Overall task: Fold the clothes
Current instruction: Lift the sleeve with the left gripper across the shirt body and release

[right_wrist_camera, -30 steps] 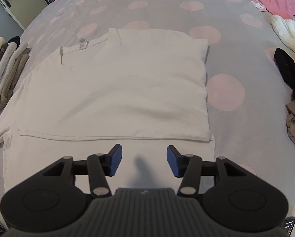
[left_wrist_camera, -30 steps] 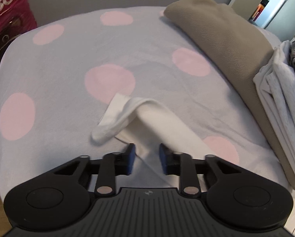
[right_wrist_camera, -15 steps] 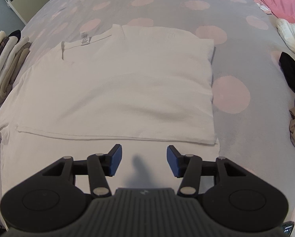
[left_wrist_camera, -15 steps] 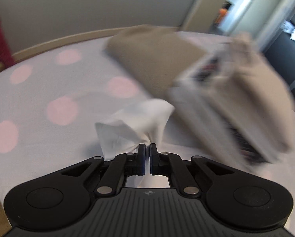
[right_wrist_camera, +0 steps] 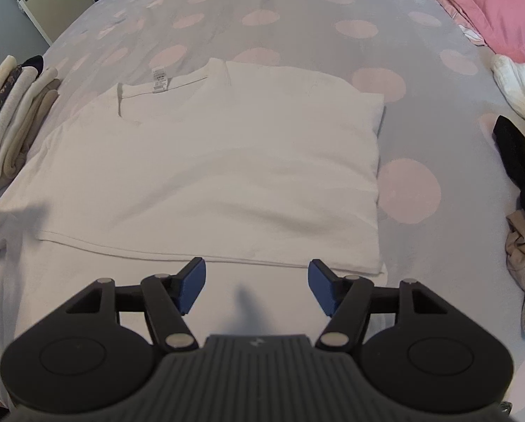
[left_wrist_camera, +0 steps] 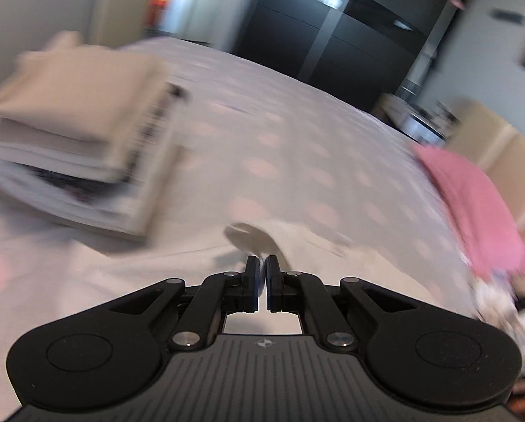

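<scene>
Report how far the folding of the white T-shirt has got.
Done: the white T-shirt lies flat on the bed, its right side already folded in to a straight edge. In hand: the left gripper is shut on white cloth, apparently the left sleeve; the right gripper is opening above the hem, holding nothing. Left: folding the left side in, the final folds, then the stack of folded clothes.

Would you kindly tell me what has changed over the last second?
The left gripper closed on the white T-shirt's sleeve and is swinging it up and across; its view is blurred. The right gripper's jaws are opening, empty. The folded stack and the shirt's body stayed put.
</scene>
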A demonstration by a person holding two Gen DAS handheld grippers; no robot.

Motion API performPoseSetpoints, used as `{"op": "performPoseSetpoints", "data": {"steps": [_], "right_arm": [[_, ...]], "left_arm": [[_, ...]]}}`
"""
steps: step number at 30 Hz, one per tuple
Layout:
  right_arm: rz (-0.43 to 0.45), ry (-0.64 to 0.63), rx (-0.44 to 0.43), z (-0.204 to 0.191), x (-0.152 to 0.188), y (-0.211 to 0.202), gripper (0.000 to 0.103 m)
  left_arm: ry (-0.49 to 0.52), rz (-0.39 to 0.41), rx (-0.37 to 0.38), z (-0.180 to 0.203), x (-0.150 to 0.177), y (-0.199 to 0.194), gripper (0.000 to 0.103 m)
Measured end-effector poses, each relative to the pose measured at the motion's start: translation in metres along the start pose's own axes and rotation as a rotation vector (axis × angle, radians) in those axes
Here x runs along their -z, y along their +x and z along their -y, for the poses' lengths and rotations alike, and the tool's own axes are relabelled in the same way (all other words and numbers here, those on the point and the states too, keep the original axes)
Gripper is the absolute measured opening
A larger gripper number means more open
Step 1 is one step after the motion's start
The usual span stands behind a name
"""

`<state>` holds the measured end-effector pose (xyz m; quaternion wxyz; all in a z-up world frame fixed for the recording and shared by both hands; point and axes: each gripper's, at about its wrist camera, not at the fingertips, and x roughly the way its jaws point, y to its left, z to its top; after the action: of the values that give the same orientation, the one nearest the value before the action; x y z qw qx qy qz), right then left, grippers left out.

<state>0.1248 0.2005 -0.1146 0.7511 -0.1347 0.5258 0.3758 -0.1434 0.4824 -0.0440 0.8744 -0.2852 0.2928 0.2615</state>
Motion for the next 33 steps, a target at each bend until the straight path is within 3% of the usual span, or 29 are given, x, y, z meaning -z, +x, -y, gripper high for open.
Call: {"op": "performPoseSetpoints", "data": {"steps": [8, 14, 17, 19, 23, 24, 27, 33], "right_arm": [[-0.004, -0.008, -0.069, -0.006, 0.004, -0.004, 0.059], [-0.019, -0.019, -0.162, -0.017, 0.010, -0.001, 0.059], [-0.010, -0.070, -0.223, -0.031, 0.016, -0.002, 0.060], [0.007, -0.107, -0.251, -0.041, 0.021, -0.003, 0.060], [0.034, -0.194, -0.316, -0.066, 0.030, -0.009, 0.060], [0.030, -0.219, -0.340, -0.073, 0.033, -0.011, 0.060], [0.019, -0.295, -0.392, -0.093, 0.040, -0.015, 0.059], [0.051, -0.457, -0.385, -0.127, 0.055, -0.021, 0.059]], "left_arm": [[0.297, -0.242, 0.110, 0.088, 0.088, 0.040, 0.002], [0.554, -0.379, 0.088, 0.112, 0.156, 0.057, 0.002], [0.593, -0.452, 0.097, 0.110, 0.170, 0.062, 0.003], [0.608, -0.457, 0.102, 0.108, 0.170, 0.058, 0.009], [0.669, -0.433, 0.103, 0.105, 0.161, 0.038, 0.042], [0.680, -0.427, 0.091, 0.103, 0.157, 0.034, 0.045], [0.700, -0.428, 0.056, 0.095, 0.146, 0.026, 0.047], [0.650, -0.437, -0.027, 0.073, 0.115, 0.030, 0.047]]}}
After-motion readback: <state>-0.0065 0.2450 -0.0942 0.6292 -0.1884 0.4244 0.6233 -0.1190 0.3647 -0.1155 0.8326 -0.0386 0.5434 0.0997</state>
